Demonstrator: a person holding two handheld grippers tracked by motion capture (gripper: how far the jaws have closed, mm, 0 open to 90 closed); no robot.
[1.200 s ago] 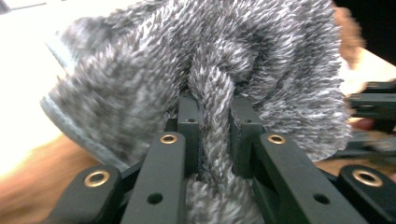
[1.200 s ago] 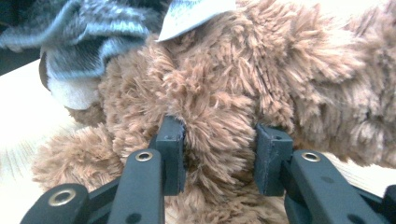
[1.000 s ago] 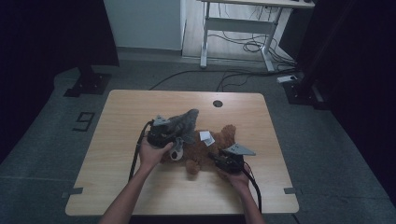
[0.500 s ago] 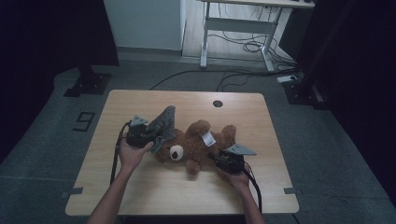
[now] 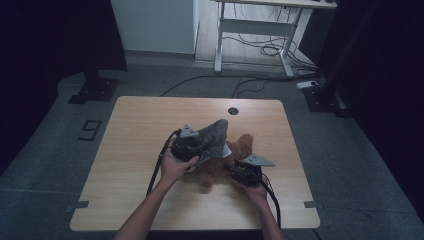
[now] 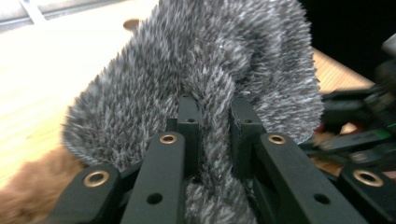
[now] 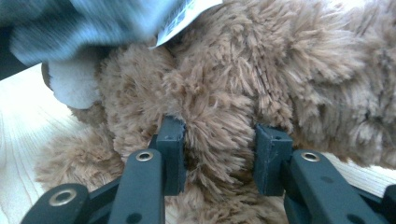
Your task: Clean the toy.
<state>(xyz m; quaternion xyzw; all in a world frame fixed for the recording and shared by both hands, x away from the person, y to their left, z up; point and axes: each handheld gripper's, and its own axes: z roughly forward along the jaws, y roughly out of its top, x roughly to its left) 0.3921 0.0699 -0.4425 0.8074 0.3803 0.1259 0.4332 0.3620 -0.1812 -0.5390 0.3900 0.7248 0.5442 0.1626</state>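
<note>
A brown plush bear lies on the wooden table, right of centre. A grey fuzzy cloth hangs over its left half. My left gripper is shut on that cloth; in the left gripper view the grey pile bunches between its jaws, and brown fur shows at the lower left. My right gripper is at the bear's near side. In the right gripper view it is shut on a fold of the bear's fur. A white tag and the grey cloth hang above.
A round cable hole sits near the table's far edge. Both grippers' cables trail toward the near edge. Beyond the table stand a white desk frame and loose floor cables. A black stand foot is at far left.
My left gripper swung left with the grey cloth, uncovering the bear, then came back right, so the cloth covers the bear's left half again. The right gripper stayed put on the bear.
</note>
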